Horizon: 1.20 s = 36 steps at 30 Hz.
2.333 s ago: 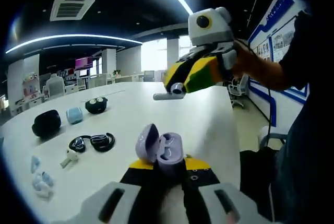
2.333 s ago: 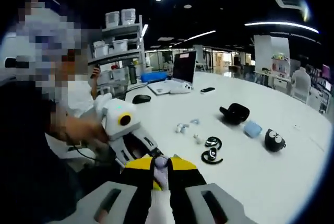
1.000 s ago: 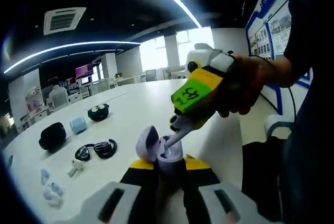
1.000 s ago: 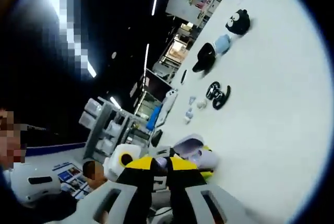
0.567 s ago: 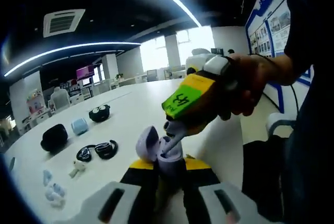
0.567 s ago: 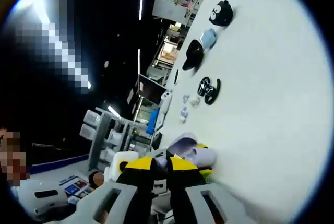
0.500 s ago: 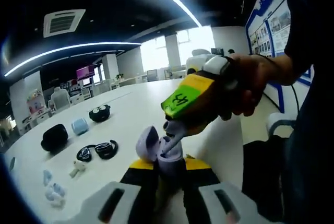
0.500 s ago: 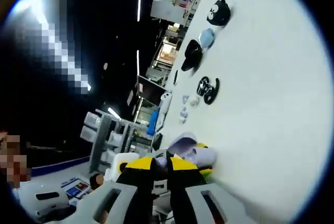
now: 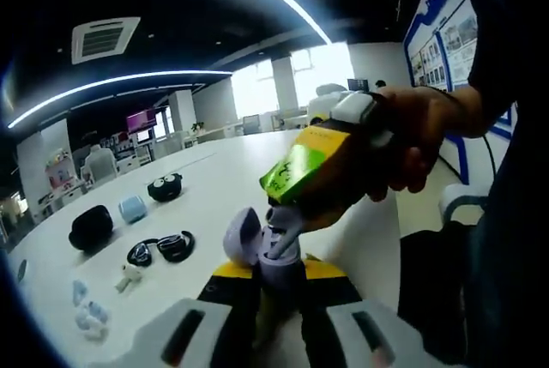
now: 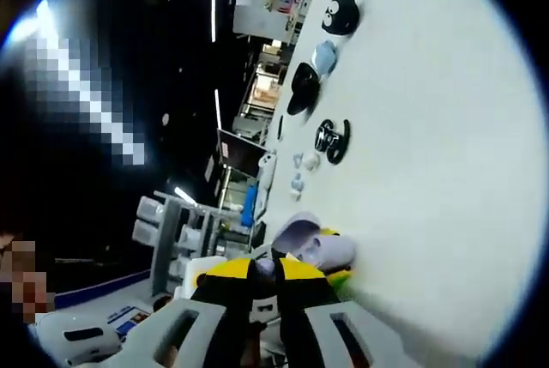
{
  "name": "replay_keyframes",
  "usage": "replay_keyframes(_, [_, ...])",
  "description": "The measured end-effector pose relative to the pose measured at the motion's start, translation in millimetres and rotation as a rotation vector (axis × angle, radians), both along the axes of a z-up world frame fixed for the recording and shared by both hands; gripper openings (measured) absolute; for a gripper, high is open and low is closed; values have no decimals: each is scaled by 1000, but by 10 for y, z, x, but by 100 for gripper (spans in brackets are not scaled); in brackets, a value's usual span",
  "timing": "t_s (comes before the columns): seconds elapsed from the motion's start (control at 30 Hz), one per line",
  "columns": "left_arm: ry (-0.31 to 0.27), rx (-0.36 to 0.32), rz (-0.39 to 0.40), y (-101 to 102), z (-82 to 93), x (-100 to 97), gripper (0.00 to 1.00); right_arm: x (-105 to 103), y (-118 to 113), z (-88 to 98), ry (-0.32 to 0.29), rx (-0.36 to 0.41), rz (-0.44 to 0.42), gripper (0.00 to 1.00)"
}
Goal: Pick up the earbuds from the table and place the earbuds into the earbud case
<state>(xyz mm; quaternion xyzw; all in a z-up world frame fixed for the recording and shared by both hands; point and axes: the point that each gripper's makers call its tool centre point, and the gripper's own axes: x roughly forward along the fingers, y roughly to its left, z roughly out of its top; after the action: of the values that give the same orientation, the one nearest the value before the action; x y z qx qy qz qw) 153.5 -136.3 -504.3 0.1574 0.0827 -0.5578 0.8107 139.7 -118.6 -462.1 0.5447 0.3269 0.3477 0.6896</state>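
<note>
Case: lilac earbud case (image 9: 268,252), lid up, pinched between the jaws of the left gripper (image 9: 273,286) just off the table (image 9: 214,184) edge; it also shows in the right gripper view (image 10: 313,250), lid open toward the table.
Right gripper: comes into the left gripper view from the right (image 9: 287,229), a hand (image 9: 412,141) wrapped round its body, tips angled down into the open case. In its own view the jaws sit nearly together at (image 10: 264,278); something small and pale seems held there, likely an earbud, but I cannot tell for sure, nor whether the jaws are fully closed.
Left gripper: closed on the case body, grip near its lower half.
Loose on table: white earbud (image 9: 126,276), black open-ear pair (image 9: 163,246), pale blue pieces (image 9: 84,316), black pouch (image 9: 90,226), blue case (image 9: 131,208), round black case (image 9: 163,186); all well apart from the lilac case.
Risk 1: bud misses its well and lodges crooked, since the tips enter at a slant.
Risk 2: downward push tips the case in the left jaws; the grip is narrow.
Risk 3: letting go early drops the bud over the table edge.
Risk 4: the raised lid gets knocked shut by the right gripper body.
</note>
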Motion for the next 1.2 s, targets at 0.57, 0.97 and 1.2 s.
replay_keyframes(0.57, [-25,-1,34,-1,-2,15,19,44,-120,-66,115,108,-150,1])
replay_keyframes(0.97, [-2,-16,42,-26,-14,50,19,145,-309,-11,-108,-122,-152,1])
replay_keyframes(1.2, [8,-20,42,-26,-13,60,19,99,-621,76,-348,-387,-166,3])
